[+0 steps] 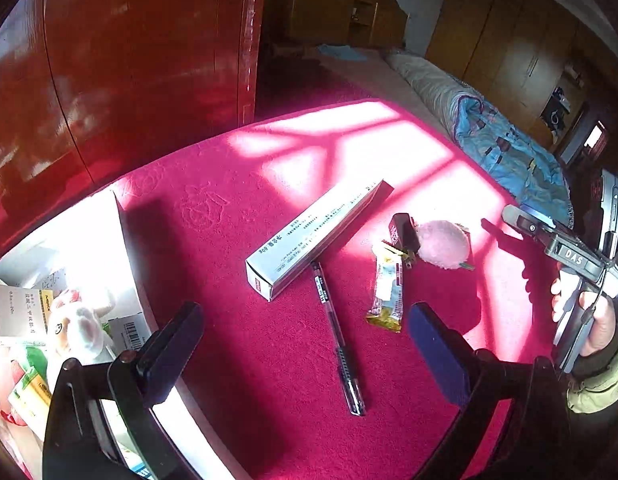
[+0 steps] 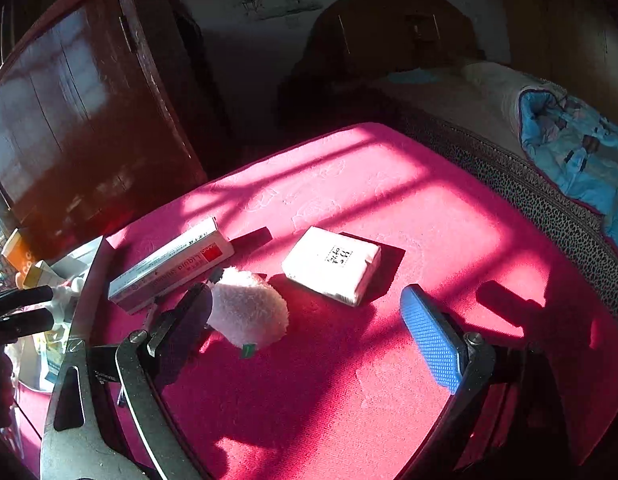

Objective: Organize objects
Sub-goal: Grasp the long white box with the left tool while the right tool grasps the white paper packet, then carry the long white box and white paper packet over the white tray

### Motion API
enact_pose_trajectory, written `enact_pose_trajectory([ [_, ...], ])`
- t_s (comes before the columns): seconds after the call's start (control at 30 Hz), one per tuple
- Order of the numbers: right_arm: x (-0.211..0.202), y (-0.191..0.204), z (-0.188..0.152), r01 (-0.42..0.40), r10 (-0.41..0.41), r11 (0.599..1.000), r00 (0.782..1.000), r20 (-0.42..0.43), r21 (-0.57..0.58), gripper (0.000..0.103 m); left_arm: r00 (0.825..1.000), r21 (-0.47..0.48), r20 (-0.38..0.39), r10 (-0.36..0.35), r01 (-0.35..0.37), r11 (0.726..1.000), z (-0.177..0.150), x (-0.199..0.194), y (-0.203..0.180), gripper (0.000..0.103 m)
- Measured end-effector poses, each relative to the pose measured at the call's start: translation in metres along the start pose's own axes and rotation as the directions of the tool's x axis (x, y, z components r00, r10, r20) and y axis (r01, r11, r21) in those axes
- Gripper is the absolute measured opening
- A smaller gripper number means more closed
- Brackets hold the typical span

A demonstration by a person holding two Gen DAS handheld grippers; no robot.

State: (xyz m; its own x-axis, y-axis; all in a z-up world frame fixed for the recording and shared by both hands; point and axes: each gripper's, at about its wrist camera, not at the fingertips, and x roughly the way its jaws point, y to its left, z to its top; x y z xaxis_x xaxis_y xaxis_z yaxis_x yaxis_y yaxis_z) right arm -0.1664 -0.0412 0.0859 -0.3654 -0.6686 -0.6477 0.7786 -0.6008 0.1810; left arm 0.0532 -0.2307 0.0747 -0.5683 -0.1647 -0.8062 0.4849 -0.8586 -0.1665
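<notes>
The left gripper (image 1: pixel 305 344) hangs with its two dark fingers spread wide and nothing between them, above the near part of a surface covered by a bright magenta embossed cloth (image 1: pixel 237 216). Under the gap lies a black-capped clear gel pen (image 1: pixel 337 336), running from the middle of the cloth toward the near edge, its far end just beside a long white and grey cardboard box with a red end patch (image 1: pixel 317 236) that lies diagonally across the middle. To the right of the pen sits a yellow and white snack wrapper (image 1: pixel 385 292), then a small black rectangular item (image 1: pixel 403 232) touching a fluffy pale pink plush ball (image 1: pixel 445 246). At the left edge stands an open white carton (image 1: pixel 109 240) already holding medicine boxes and a small white plush toy (image 1: pixel 79 328). In the right wrist view the right gripper (image 2: pixel 309 328) is likewise released, blue-padded fingers (image 2: pixel 429 340) far apart, its left finger next to the pink plush ball (image 2: pixel 249 312); whether they touch cannot be told. Beyond lies a white rectangular packet with black characters (image 2: pixel 333 264), apart from the long box (image 2: pixel 169 268). A hand (image 1: pixel 589 320) in an olive sleeve holds the right tool at the right edge.
</notes>
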Motion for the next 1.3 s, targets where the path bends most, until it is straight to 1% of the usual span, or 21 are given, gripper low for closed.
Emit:
enact_pose_trajectory([
  [0.1,0.023,-0.006,0.018,-0.038,0.036,0.993,0.999,-0.027,-0.107,0.096,1.000,0.000,-0.026,-0.012,0.012,1.000,0.015,0.026,0.005,0.102],
  [0.2,0.042,-0.004,0.029,-0.083,0.073,0.975,0.996,-0.059,-0.206,0.096,0.999,0.065,-0.053,0.004,0.000,0.998,0.031,0.048,-0.004,0.102],
  [0.27,0.056,-0.002,0.032,-0.071,0.050,0.964,0.995,-0.088,-0.255,0.096,0.996,0.118,-0.078,0.050,-0.040,0.992,0.039,0.064,-0.012,0.101],
  [0.33,0.072,-0.002,0.031,-0.041,0.007,0.955,0.993,-0.116,-0.294,0.096,0.991,0.147,-0.110,0.077,-0.060,0.987,0.047,0.080,-0.019,0.097],
  [0.37,0.078,-0.004,0.030,-0.049,0.008,0.952,0.991,-0.136,-0.301,0.096,0.989,0.156,-0.126,0.081,-0.061,0.986,0.050,0.088,-0.022,0.093],
  [0.43,0.088,-0.006,0.025,-0.105,0.051,0.949,0.982,-0.184,-0.298,0.095,0.985,0.176,-0.150,0.088,-0.061,0.982,0.052,0.102,-0.028,0.080],
  [0.47,0.091,-0.007,0.022,-0.118,0.060,0.945,0.980,-0.191,-0.306,0.095,0.980,0.195,-0.165,0.109,-0.075,0.978,0.051,0.108,-0.032,0.068],
  [0.5,0.094,-0.007,0.019,-0.111,0.049,0.940,0.980,-0.193,-0.322,0.094,0.975,0.215,-0.181,0.132,-0.091,0.972,0.051,0.115,-0.035,0.065],
  [0.57,0.102,-0.008,0.015,-0.122,0.049,0.936,0.974,-0.221,-0.331,0.086,0.967,0.249,-0.202,0.156,-0.104,0.963,0.049,0.127,-0.040,0.065],
  [0.6,0.103,-0.008,0.014,-0.109,0.036,0.935,0.976,-0.215,-0.338,0.072,0.972,0.243,-0.187,0.142,-0.095,0.965,0.050,0.127,-0.040,0.063],
  [0.63,0.101,-0.008,0.015,-0.102,0.031,0.934,0.978,-0.207,-0.341,0.057,0.974,0.228,-0.190,0.126,-0.081,0.970,0.051,0.128,-0.039,0.059],
  [0.67,0.101,-0.009,0.016,-0.105,0.035,0.936,0.977,-0.208,-0.337,0.049,0.974,0.208,-0.199,0.105,-0.062,0.976,0.052,0.128,-0.037,0.050],
  [0.7,0.101,-0.009,0.016,-0.108,0.036,0.937,0.976,-0.215,-0.333,0.049,0.974,0.193,-0.204,0.094,-0.054,0.980,0.054,0.127,-0.036,0.043],
  [0.73,0.101,-0.009,0.015,-0.104,0.032,0.936,0.977,-0.211,-0.337,0.049,0.974,0.196,-0.201,0.102,-0.062,0.979,0.053,0.126,-0.037,0.038],
  [0.77,0.100,-0.009,0.014,-0.095,0.024,0.937,0.978,-0.209,-0.335,0.049,0.975,0.208,-0.194,0.107,-0.066,0.976,0.052,0.124,-0.038,0.028],
  [0.83,0.097,-0.010,0.015,-0.069,0.003,0.945,0.979,-0.203,-0.319,0.049,0.977,0.223,-0.177,0.117,-0.076,0.972,0.048,0.119,-0.041,0.027],
  [0.9,0.089,-0.014,0.016,-0.057,0.006,0.960,0.983,-0.184,-0.276,0.049,0.983,0.218,-0.151,0.108,-0.073,0.973,0.044,0.109,-0.041,0.027],
  [1.0,0.070,-0.021,0.019,-0.052,0.025,0.980,0.990,-0.141,-0.191,0.049,0.992,0.159,-0.095,0.080,-0.064,0.985,0.044,0.087,-0.041,0.027],
  [1.1,0.039,-0.019,0.021,-0.054,0.044,0.990,0.996,-0.078,-0.132,0.049,0.998,0.096,-0.025,0.050,-0.047,0.994,0.044,0.058,-0.039,0.027],
  [1.2,0.001,-0.008,0.020,-0.079,0.079,0.991,0.997,-0.004,-0.108,0.049,0.997,0.056,0.064,0.052,-0.056,0.997,0.038,0.021,-0.040,0.027],
  [1.3,-0.029,0.007,0.017,-0.107,0.112,0.989,0.992,0.050,-0.102,0.049,0.990,0.003,0.137,0.041,-0.042,0.999,0.023,-0.014,-0.036,0.027],
])
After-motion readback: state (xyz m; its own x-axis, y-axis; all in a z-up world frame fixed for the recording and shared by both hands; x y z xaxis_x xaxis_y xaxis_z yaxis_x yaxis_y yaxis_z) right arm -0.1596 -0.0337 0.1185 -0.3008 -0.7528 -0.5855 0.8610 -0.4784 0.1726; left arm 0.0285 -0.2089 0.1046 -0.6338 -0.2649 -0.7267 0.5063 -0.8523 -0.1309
